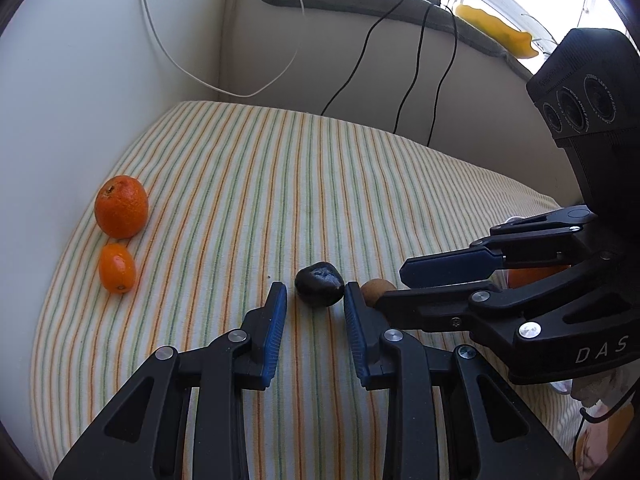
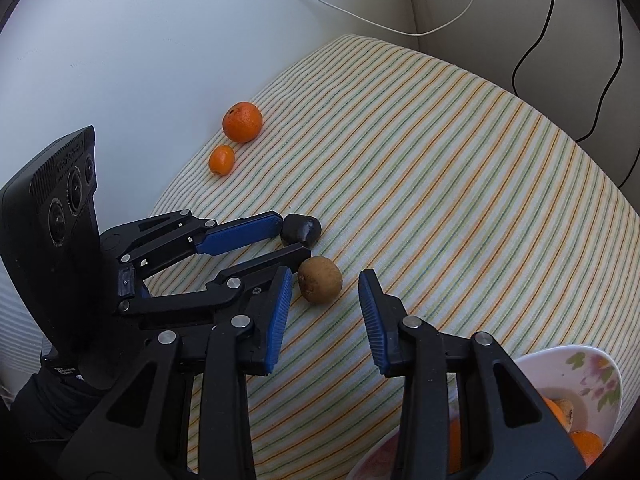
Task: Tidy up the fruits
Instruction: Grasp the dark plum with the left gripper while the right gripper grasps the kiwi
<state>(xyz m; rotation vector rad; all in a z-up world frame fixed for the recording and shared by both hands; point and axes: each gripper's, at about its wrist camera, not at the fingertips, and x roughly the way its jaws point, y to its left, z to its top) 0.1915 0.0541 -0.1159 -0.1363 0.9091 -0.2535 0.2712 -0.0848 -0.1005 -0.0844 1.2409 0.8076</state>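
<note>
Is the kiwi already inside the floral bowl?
No, the kiwi lies on the striped cloth, apart from the floral bowl.

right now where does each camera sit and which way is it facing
Left wrist: rides on the left hand-held gripper, looking down along its fingers at a dark fruit on the striped cloth; the right hand-held gripper enters from the right.
Right wrist: rides on the right hand-held gripper, looking down at a brown kiwi; the left hand-held gripper enters from the left, and a floral bowl sits at lower right.
Shared: both fruits, a large orange and a small orange, the cloth, each other's gripper.
</note>
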